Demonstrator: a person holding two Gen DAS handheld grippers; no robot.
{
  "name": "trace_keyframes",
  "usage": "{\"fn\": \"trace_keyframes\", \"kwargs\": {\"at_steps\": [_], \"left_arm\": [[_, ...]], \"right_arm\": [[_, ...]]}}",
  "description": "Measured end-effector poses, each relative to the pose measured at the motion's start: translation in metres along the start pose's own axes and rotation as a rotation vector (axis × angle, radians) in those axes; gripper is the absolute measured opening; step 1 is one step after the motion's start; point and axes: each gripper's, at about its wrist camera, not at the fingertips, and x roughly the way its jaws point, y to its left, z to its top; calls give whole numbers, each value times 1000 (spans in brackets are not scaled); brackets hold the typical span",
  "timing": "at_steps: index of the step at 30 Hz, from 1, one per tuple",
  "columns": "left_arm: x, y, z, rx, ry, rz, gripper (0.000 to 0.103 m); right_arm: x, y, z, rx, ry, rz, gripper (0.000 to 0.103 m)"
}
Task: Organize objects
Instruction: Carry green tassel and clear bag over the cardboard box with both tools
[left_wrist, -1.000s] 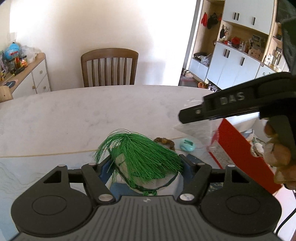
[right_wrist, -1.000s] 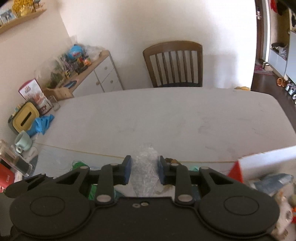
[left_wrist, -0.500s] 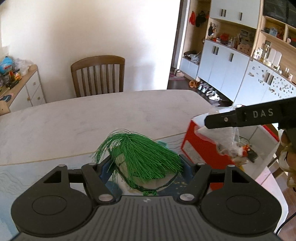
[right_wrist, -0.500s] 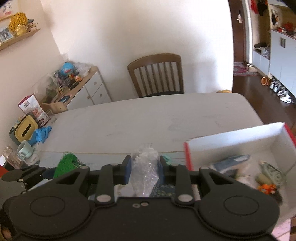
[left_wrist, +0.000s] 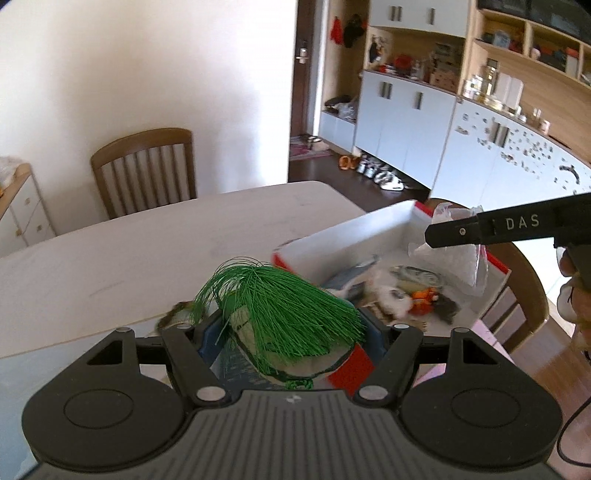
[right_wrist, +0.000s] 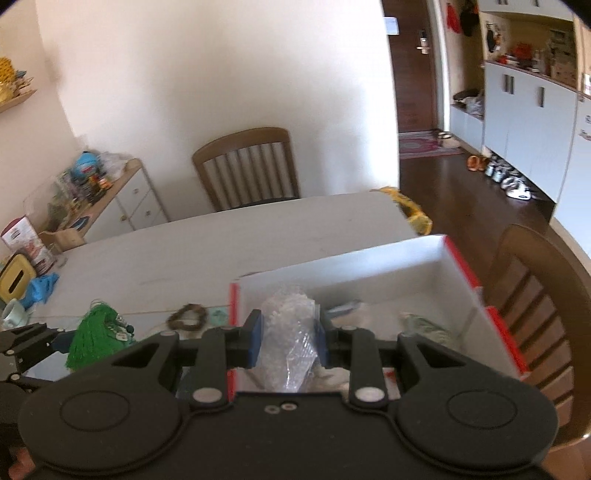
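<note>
My left gripper (left_wrist: 284, 343) is shut on a round ornament with a green tassel (left_wrist: 284, 306) and holds it in the air at the near left corner of a red box (left_wrist: 354, 236) with white inside walls. My right gripper (right_wrist: 288, 328) is shut on a clear bag of white beads (right_wrist: 291, 306), which hangs over the box (right_wrist: 388, 266). In the left wrist view the bag (left_wrist: 458, 266) dangles below the right gripper's finger at the box's right side. Several small items lie inside the box. The tassel (right_wrist: 96, 336) also shows at the lower left of the right wrist view.
On the white table (right_wrist: 184, 251) a brown bead bracelet (right_wrist: 188, 317) and a small teal item (right_wrist: 218, 315) lie left of the box. One wooden chair (right_wrist: 247, 166) stands at the far side, another (right_wrist: 535, 295) right of the box. A yellow tissue box (right_wrist: 16, 277) and blue cloth (right_wrist: 40, 288) sit far left.
Both grippers have swung to the right with their loads. The bag went from above the bare table to over the box, and the tassel came up beside the box's near corner.
</note>
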Motion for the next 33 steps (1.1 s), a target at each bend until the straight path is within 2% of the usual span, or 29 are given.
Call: {"fn": "trace_keyframes", "kwargs": {"at_steps": [6,9,17,33], "left_arm": [[15,-41,7,33,8,-39,73],[26,-59,11,54,17,-36,73],[51,-87,23,49,29,-45,73],[112,-128,26,83,91,-38,73]], "right_arm": [[-4,-41,-3,23,-1,-32,28],[-2,-59,-6,33,5,-45,28],[7,-93,-13,33,27,-43,28],[74,-108,-9,-42,149,-21,28]]}}
